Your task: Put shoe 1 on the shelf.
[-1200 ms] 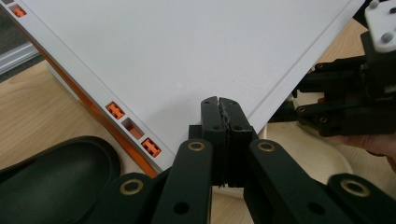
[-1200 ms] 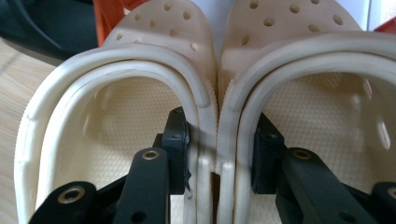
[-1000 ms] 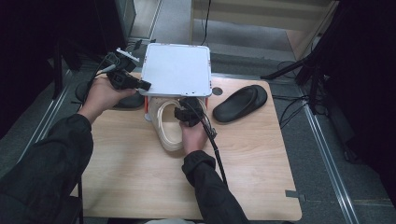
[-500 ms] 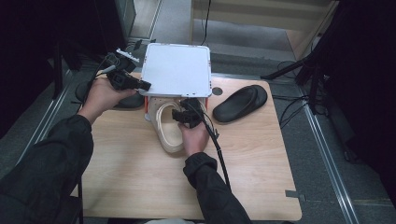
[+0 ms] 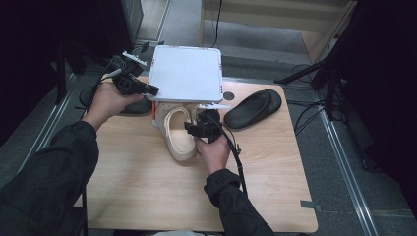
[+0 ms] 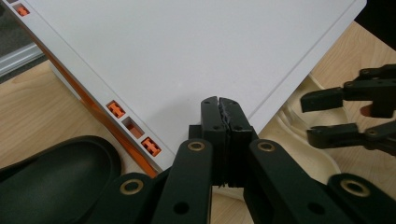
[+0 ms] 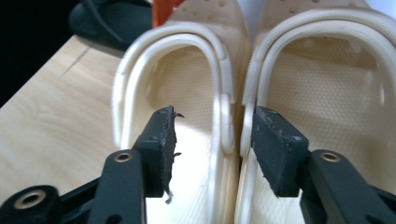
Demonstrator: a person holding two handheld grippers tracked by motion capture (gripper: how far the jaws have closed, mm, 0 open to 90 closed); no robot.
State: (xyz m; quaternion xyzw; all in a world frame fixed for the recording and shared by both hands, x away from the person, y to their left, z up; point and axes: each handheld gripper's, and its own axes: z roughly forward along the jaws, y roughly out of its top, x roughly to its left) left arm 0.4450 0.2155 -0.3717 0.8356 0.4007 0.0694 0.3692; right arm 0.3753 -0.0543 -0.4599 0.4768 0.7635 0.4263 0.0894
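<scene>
left gripper (image 5: 147, 89) had its jaws pressed together on the near-left edge of the white box lid (image 5: 186, 73), holding it tilted up over the table (image 5: 147, 196). in the left gripper view the closed tips (image 6: 219, 109) sat right at the lid's (image 6: 187, 51) rim.

right gripper (image 5: 193, 129) sat low over the pair of cream slides (image 5: 178, 135), which lay side by side with toes under the raised lid. right gripper view: jaws apart, they'd just been closing a little, straddling the two inner strap edges (image 7: 233, 121), pads not yet pressing either one. one black slide (image 5: 253, 108) lay right of the box, another (image 5: 133, 104) under the left hand.

my read: pinching both inner straps together to move the pair as one. to do it well: get both edges fully between the pads before closing, grip low where the straps meet, keep the lid high and steady so the toes clear its rim.
</scene>
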